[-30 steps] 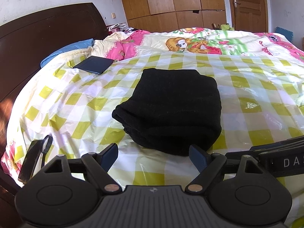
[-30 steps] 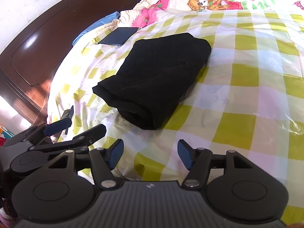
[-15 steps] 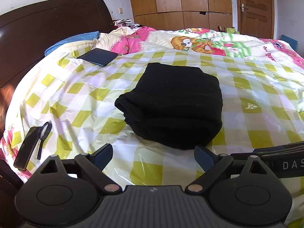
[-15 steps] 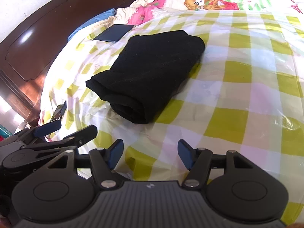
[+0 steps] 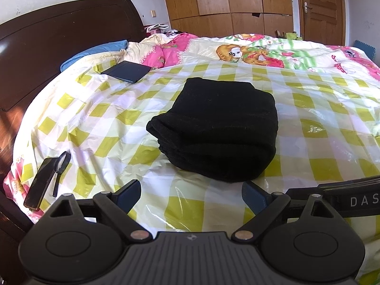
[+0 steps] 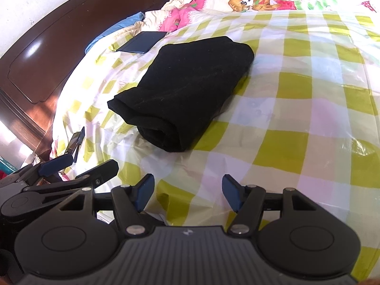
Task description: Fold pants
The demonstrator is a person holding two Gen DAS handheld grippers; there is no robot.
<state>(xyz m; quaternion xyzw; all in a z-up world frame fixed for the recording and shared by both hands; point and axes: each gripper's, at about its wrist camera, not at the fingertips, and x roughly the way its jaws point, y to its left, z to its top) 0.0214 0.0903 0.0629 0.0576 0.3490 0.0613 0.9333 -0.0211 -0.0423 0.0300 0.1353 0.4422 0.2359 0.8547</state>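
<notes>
The black pants [image 5: 218, 128] lie folded into a thick rectangular bundle on the yellow-and-white checked sheet [image 5: 99, 128]; in the right wrist view the same pants [image 6: 187, 87] show their rolled fold edge toward me. My left gripper [image 5: 191, 196] is open wide, just short of the bundle's near edge, with nothing between its blue pads. My right gripper [image 6: 187, 191] is open too, empty, hovering over the sheet [image 6: 296, 109] a little back from the bundle. The left gripper [image 6: 78, 163] also shows at the lower left of the right wrist view.
A dark tablet [image 5: 127, 71] lies near the pillows. A phone [image 5: 39, 186] and a magnifying glass [image 5: 60, 166] sit at the bed's left edge. A dark wooden headboard [image 5: 59, 38] stands on the left. A cartoon quilt [image 5: 261, 52] covers the far side; wardrobes [image 5: 225, 2] stand behind.
The left gripper's jaws have spread wider and it has pulled back slightly from the pants. The right gripper's view has shifted slightly. The folded pants lie as before.
</notes>
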